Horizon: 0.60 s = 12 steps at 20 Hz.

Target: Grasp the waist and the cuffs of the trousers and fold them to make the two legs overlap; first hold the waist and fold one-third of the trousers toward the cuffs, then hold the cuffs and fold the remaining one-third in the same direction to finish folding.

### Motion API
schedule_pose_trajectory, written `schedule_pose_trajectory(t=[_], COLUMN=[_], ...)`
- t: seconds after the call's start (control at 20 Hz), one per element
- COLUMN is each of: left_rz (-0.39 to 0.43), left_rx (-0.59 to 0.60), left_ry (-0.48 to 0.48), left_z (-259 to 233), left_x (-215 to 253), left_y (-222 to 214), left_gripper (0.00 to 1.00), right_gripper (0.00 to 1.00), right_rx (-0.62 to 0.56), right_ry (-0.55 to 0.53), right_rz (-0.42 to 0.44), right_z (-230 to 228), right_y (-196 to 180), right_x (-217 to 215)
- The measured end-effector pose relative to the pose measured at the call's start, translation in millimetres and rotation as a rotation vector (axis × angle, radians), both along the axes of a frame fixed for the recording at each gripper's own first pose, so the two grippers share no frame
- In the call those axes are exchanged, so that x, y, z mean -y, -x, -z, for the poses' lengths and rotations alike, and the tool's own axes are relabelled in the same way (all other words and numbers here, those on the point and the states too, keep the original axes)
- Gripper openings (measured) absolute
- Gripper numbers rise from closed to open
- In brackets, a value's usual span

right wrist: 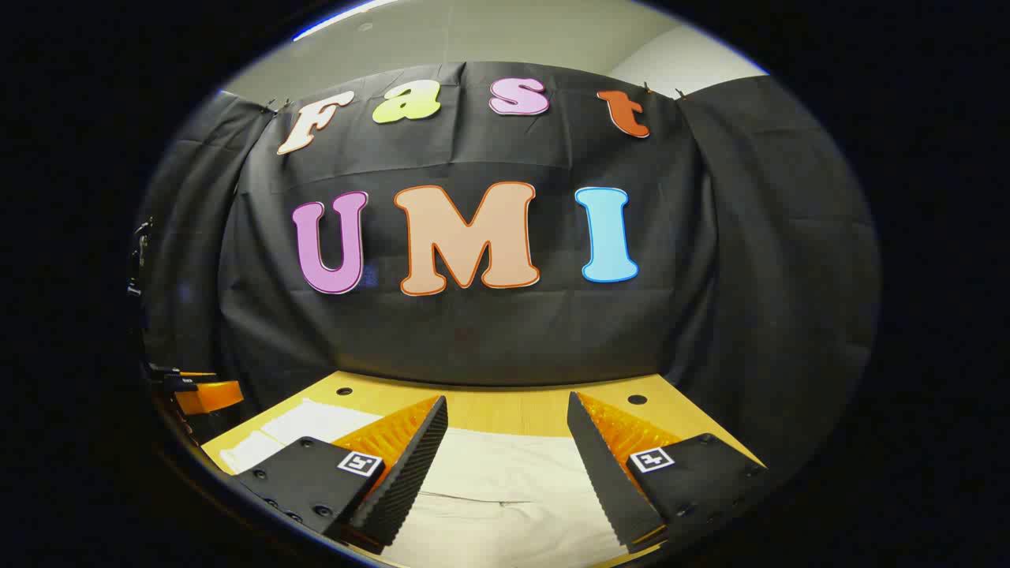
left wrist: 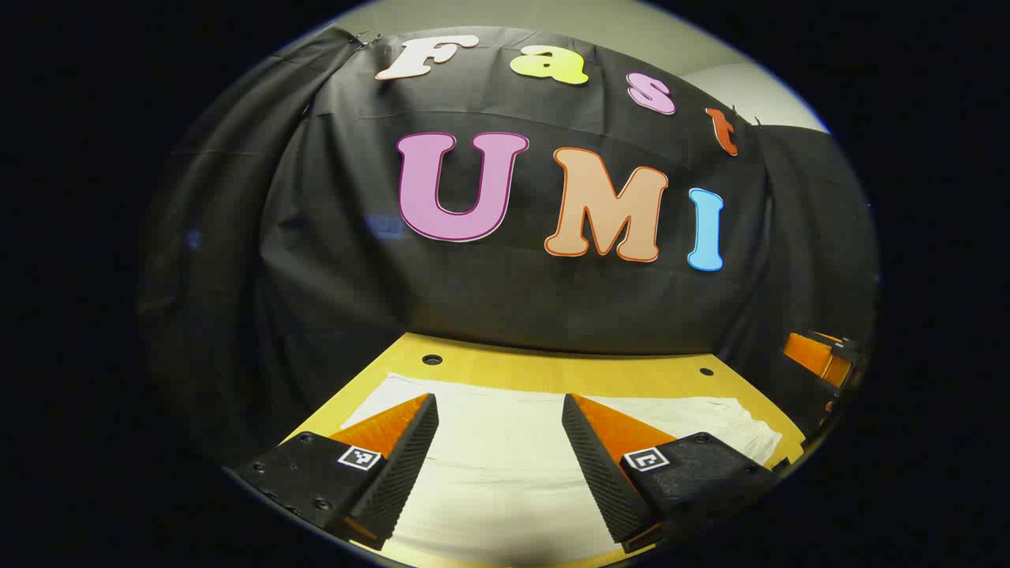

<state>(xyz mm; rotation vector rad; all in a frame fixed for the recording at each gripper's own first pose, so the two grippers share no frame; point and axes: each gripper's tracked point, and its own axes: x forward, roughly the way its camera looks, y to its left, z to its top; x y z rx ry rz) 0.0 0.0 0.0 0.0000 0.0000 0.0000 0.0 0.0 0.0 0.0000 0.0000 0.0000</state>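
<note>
Both grippers, left gripper point(left wrist: 499, 430) and right gripper point(right wrist: 507, 430), hover with jaws wide, holding nothing. White cloth trousers point(left wrist: 505, 473) lie flat on the yellow wooden table point(left wrist: 552, 369). Advise pinching waist and cuffs squarely at the edges.

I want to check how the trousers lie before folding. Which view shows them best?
The left gripper view: the trousers spread across the table with their far edge visible. The right gripper view shows a smaller stretch between open fingers.

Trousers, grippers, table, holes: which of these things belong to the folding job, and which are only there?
For the job:
- trousers, pale, lying flat on the table
- left gripper, open above them
- right gripper, open above them

Only there:
- table, wooden
- holes in the table top
</note>
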Motion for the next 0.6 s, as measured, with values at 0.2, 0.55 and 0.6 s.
schedule_pose_trajectory(t=[0.2,0.55,0.6], left_rz=[-0.009,-0.023,-0.029], left_rx=[0.002,-0.005,-0.008], left_ry=[0.027,0.047,0.042], left_z=[1,6,6], left_x=[0,-4,-5], left_y=[0,-1,0], left_gripper=[0.95,0.95,0.95], right_gripper=[0.98,0.98,0.98], right_rx=[-0.004,-0.028,-0.027], right_ry=[0.017,0.019,0.021], right_rz=[-0.01,-0.004,-0.005], right_z=[3,13,13], right_y=[1,3,3], right_x=[1,4,3])
